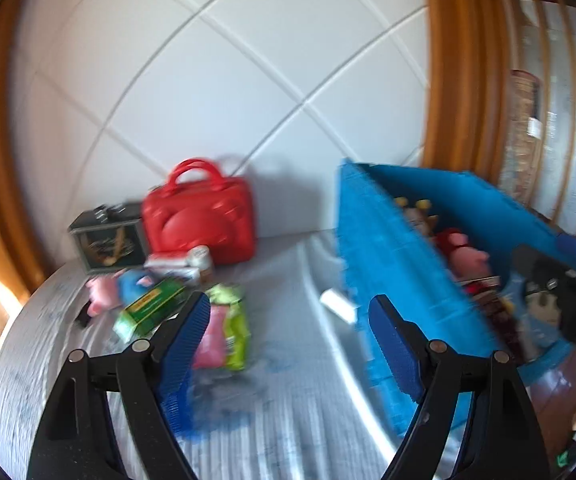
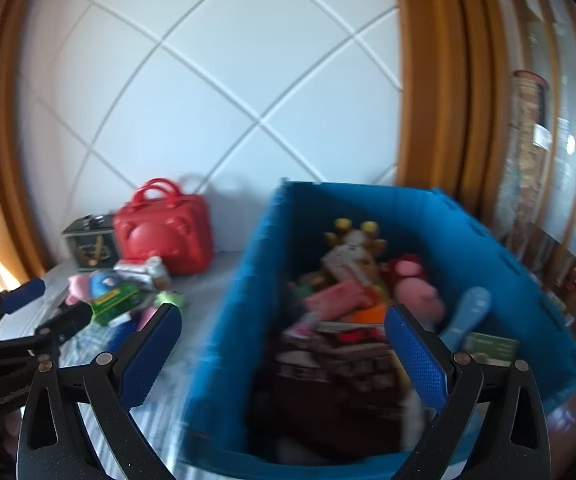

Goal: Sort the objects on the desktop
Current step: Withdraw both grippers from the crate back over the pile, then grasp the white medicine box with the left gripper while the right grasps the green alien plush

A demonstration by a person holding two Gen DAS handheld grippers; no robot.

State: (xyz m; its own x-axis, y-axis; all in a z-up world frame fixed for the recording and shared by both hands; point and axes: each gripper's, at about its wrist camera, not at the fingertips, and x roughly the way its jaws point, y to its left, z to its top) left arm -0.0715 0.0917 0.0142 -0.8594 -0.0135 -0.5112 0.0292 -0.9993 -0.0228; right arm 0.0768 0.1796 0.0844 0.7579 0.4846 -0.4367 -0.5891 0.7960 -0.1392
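— What's the biggest thing on your screens?

— The worktop [image 1: 296, 380], under a pale striped cloth, pushed against a white panelled wall [image 1: 208, 80]. Next is a blue bin [image 2: 224, 340] along its right edge, already stuffed: a giraffe toy [image 2: 354, 248], a pink pig toy [image 2: 416, 292], a dark brown box [image 2: 340, 376], all blurred.

— And what's left to sort?

— A pile near the back left corner. A red handbag [image 1: 200, 216] stands upright at the wall, a dark green box [image 1: 108, 240] just beside it on the left. In front of them lie a green carton [image 1: 152, 308], another pink toy [image 1: 102, 292], and a pink and lime packet [image 1: 228, 328]. A small white thing [image 1: 338, 304] lies beside the bin's near wall; I can't tell what it is.

— Your fingers?

— My left gripper [image 1: 288, 340] is spread wide and empty over bare cloth between pile and bin. My right gripper [image 2: 284, 344] is also spread, holding nothing, above the bin's contents.
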